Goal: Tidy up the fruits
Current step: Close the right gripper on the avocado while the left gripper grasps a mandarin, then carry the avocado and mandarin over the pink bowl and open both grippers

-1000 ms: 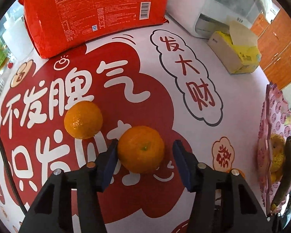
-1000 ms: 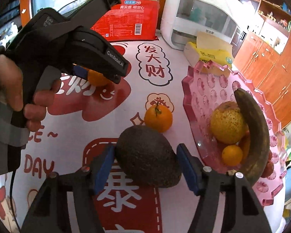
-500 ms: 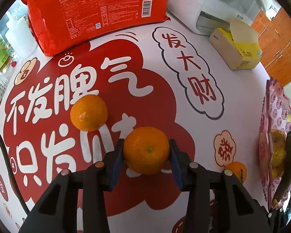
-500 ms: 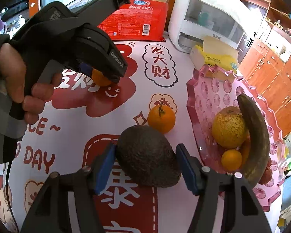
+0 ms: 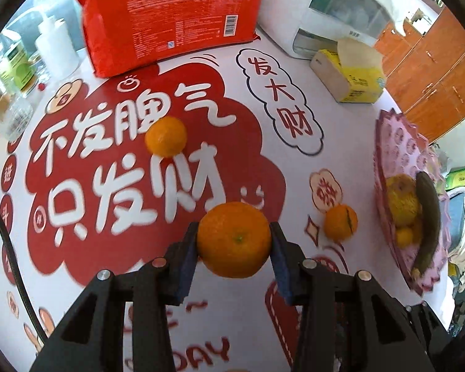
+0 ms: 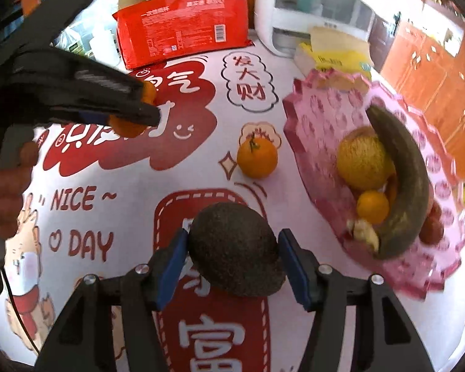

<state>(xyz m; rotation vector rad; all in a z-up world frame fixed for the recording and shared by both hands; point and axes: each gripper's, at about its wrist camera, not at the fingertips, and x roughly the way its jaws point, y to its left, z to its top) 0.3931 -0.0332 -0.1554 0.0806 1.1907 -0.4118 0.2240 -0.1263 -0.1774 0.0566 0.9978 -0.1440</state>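
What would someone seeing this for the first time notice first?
Probably the orange clamped in the left gripper, raised over the red-and-white tablecloth. Next, the dark avocado between the right gripper's jaws, and the pink tray to its right holding a blackened banana.

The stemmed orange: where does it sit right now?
In the right wrist view the stemmed orange rests on the printed tablecloth, just left of the pink fruit tray and beyond the avocado.

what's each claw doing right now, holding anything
Left claw: shut on an orange, lifted off the table.
Right claw: has just been closing around the avocado; cannot tell if the pads press it yet.
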